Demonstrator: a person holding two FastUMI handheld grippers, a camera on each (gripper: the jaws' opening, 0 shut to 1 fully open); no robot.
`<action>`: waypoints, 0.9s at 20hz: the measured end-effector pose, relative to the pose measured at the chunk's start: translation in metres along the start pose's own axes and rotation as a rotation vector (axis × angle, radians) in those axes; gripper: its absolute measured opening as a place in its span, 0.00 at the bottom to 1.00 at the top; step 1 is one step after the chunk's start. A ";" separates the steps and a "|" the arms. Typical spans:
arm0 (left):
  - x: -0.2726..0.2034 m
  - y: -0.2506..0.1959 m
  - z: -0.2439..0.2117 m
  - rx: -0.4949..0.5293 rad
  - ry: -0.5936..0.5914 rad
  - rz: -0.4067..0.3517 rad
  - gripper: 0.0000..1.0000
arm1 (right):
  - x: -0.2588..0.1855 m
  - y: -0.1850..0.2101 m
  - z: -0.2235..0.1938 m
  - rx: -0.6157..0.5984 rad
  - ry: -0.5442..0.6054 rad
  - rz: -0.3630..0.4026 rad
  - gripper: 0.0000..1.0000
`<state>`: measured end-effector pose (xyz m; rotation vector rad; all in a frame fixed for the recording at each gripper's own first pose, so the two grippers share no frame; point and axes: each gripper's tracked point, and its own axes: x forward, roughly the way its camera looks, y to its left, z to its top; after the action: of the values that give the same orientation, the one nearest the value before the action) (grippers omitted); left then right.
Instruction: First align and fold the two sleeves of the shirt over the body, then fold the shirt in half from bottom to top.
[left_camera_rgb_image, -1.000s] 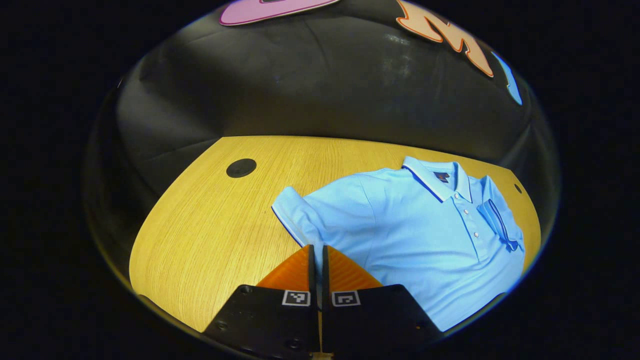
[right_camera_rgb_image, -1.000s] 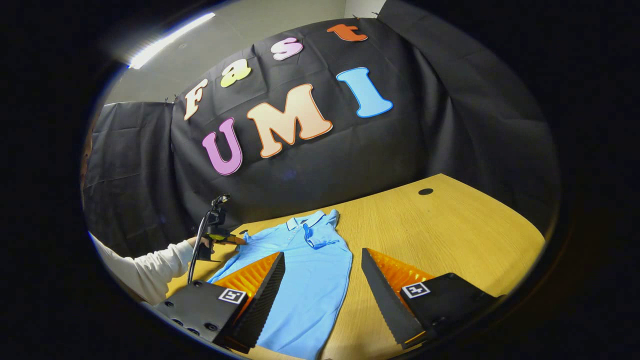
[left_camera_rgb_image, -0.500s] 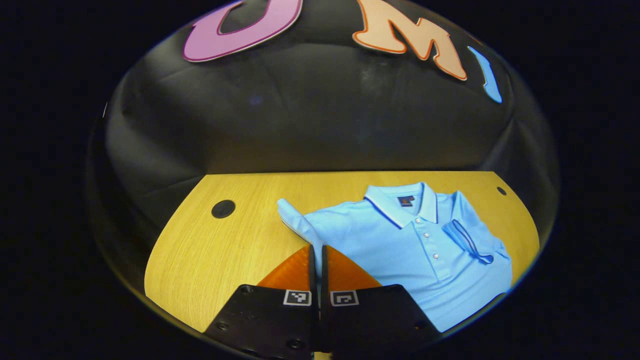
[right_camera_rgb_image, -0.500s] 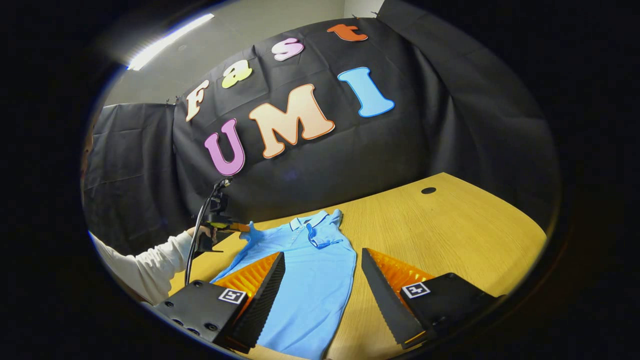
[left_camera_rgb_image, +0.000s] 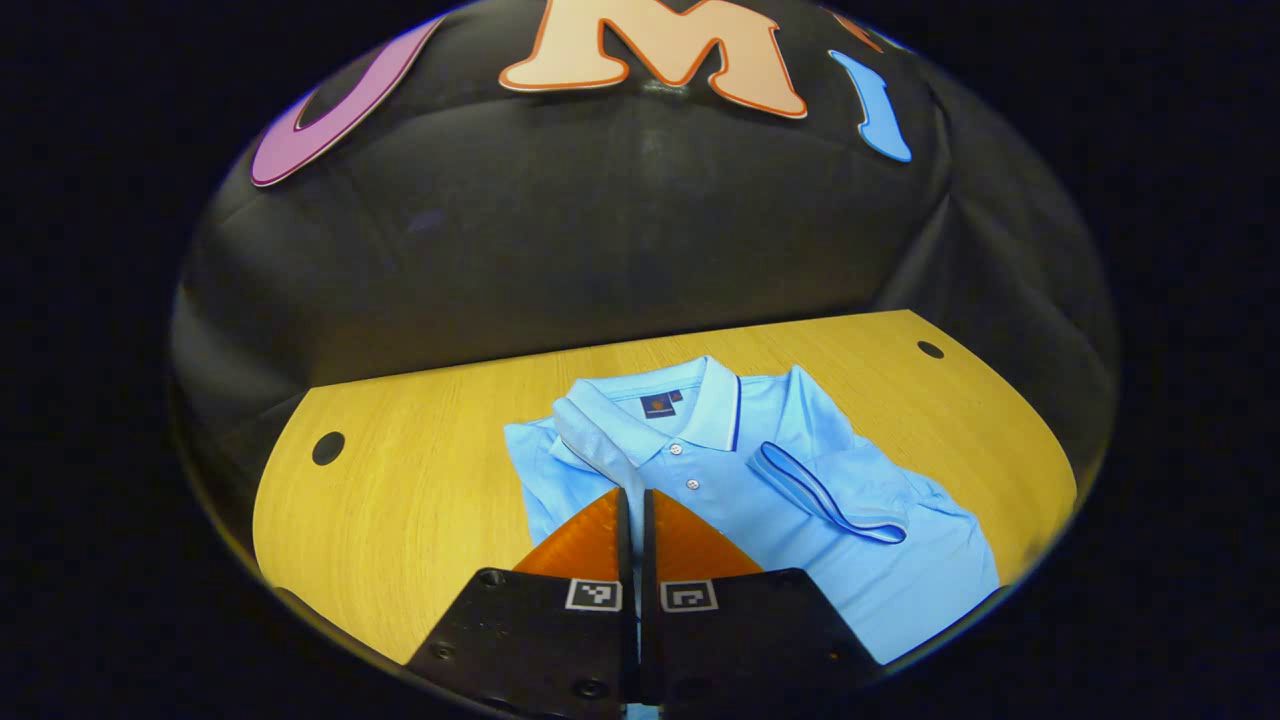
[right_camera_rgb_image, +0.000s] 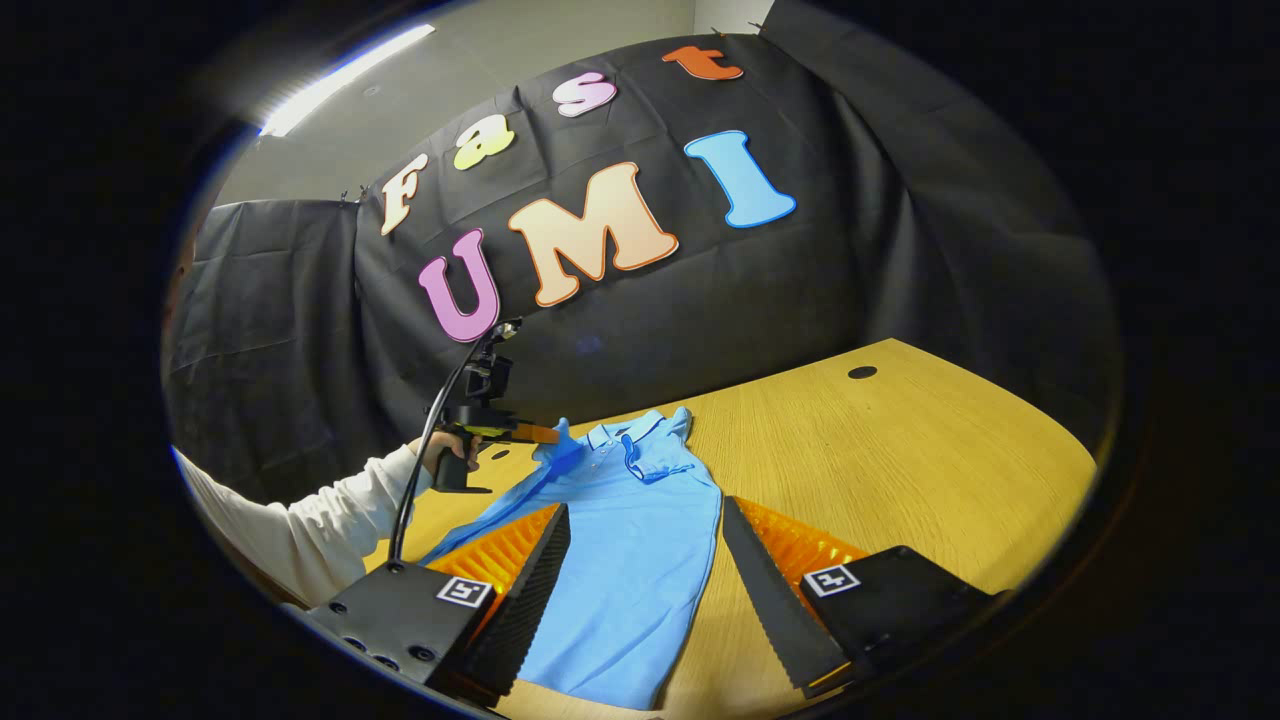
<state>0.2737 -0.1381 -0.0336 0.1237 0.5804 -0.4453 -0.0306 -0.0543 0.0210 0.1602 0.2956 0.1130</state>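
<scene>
A light blue polo shirt (left_camera_rgb_image: 800, 520) lies on the wooden table (left_camera_rgb_image: 400, 490), collar toward the booth wall. One sleeve (left_camera_rgb_image: 825, 495) is folded flat over the chest. My left gripper (left_camera_rgb_image: 632, 495) is shut on the other sleeve (left_camera_rgb_image: 590, 440), holding it lifted over the shirt near the collar. In the right gripper view the shirt (right_camera_rgb_image: 630, 540) stretches toward me, and the left gripper (right_camera_rgb_image: 545, 435) hangs above its far left shoulder, held by a hand (right_camera_rgb_image: 450, 455) in a white sleeve. My right gripper (right_camera_rgb_image: 645, 565) stands open above the shirt's lower part, touching nothing.
Round dark cable holes sit in the tabletop, one at the left (left_camera_rgb_image: 328, 447) and one at the far right (left_camera_rgb_image: 930, 349). The black booth wall stands right behind the table's far edge. Bare wood (right_camera_rgb_image: 900, 450) extends to the right of the shirt.
My left gripper has lifted the sleeve off the table and swung it inward over the shirt's body. The right gripper has hardly moved.
</scene>
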 end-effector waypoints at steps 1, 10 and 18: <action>0.003 -0.004 -0.002 0.010 0.005 0.002 0.00 | 0.000 0.000 -0.002 0.000 0.004 0.001 0.97; -0.022 -0.016 -0.009 0.020 -0.026 -0.018 0.80 | 0.007 0.013 -0.027 -0.003 0.069 0.040 0.97; -0.161 -0.029 -0.056 0.003 -0.082 -0.091 0.97 | -0.005 0.021 -0.057 -0.072 0.145 0.081 0.97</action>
<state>0.1132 -0.0907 0.0099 0.0823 0.5064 -0.5369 -0.0541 -0.0261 -0.0274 0.0928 0.4288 0.2159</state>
